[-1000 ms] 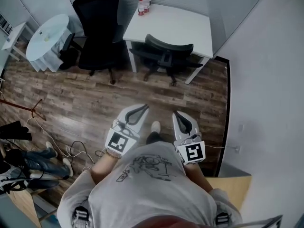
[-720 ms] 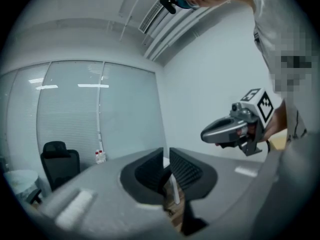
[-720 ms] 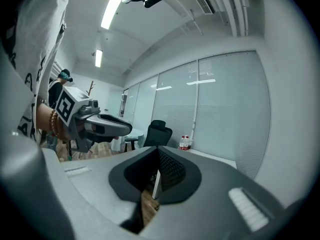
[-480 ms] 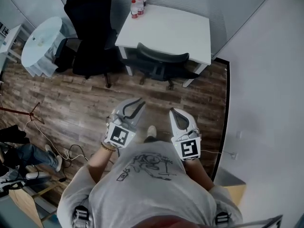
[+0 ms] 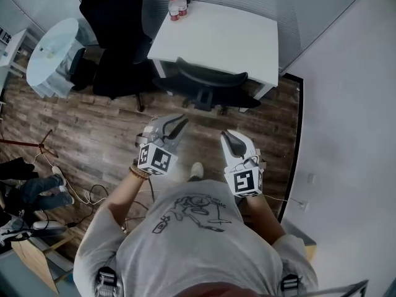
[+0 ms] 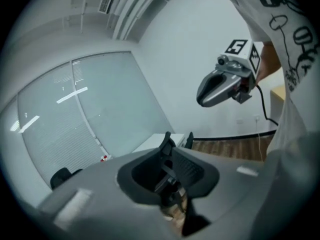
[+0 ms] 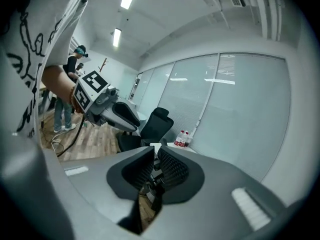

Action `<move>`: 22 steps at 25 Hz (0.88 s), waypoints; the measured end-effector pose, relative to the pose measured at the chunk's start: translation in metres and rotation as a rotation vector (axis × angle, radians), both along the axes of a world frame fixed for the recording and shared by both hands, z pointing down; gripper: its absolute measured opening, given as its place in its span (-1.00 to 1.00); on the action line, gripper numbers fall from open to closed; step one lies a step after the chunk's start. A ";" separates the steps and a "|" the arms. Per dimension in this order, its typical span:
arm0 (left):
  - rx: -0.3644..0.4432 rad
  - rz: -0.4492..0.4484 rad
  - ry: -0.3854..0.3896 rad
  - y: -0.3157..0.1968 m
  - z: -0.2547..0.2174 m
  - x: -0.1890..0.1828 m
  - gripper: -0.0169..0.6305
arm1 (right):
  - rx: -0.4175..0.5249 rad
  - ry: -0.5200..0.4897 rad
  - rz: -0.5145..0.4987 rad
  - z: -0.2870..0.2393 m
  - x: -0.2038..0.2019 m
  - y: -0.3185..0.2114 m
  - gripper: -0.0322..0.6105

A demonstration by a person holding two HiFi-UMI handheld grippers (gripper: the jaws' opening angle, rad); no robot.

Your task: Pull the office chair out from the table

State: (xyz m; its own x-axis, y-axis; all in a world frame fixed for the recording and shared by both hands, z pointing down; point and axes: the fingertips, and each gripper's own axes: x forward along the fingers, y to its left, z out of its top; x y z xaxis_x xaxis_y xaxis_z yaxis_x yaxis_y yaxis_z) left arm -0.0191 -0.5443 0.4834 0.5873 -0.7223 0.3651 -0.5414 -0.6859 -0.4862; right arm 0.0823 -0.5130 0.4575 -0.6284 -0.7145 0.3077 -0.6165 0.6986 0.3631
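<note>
No legible wording, brand or number can be made out; the shirt print (image 5: 195,210) and the red labels on the bottles (image 5: 175,7) cannot be read.

The right gripper (image 7: 155,159) is opening its jaws, nothing between them — bottles (image 7: 183,138) stand beyond on a white table (image 7: 169,145).

Brown wood-plank floor (image 5: 93,122) reads matt, with its grain and seams showing. The white rectangular table (image 5: 229,39) has a smooth top with low sheen. The dark office chair (image 5: 210,79) shows a matt black backrest, plastic by the look of it. The tall black high-backed chair (image 5: 117,17) is dull cloth or mesh, hard to tell which. The pale round table (image 5: 52,45) gleams, glassy. Frosted glass wall panels (image 7: 240,109) look smooth and satin. The person's light grey printed T-shirt (image 5: 198,240) is soft cloth.
</note>
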 end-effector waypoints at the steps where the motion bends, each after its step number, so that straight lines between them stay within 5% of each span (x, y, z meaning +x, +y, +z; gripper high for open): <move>1: 0.000 0.005 -0.028 -0.007 0.007 0.000 -0.72 | 0.006 0.024 -0.008 0.005 0.001 -0.006 -0.75; 22: -0.104 0.183 -0.544 -0.127 0.151 -0.014 -0.52 | -0.124 0.423 -0.123 0.150 0.016 -0.133 -0.44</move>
State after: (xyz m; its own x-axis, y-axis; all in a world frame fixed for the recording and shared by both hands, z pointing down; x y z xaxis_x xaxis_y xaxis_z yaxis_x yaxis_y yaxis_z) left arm -0.0329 -0.6710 0.6345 0.4071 -0.5710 0.7129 -0.1009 -0.8038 -0.5862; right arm 0.0978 -0.6464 0.6077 -0.5065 -0.5843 0.6341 -0.3418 0.8112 0.4744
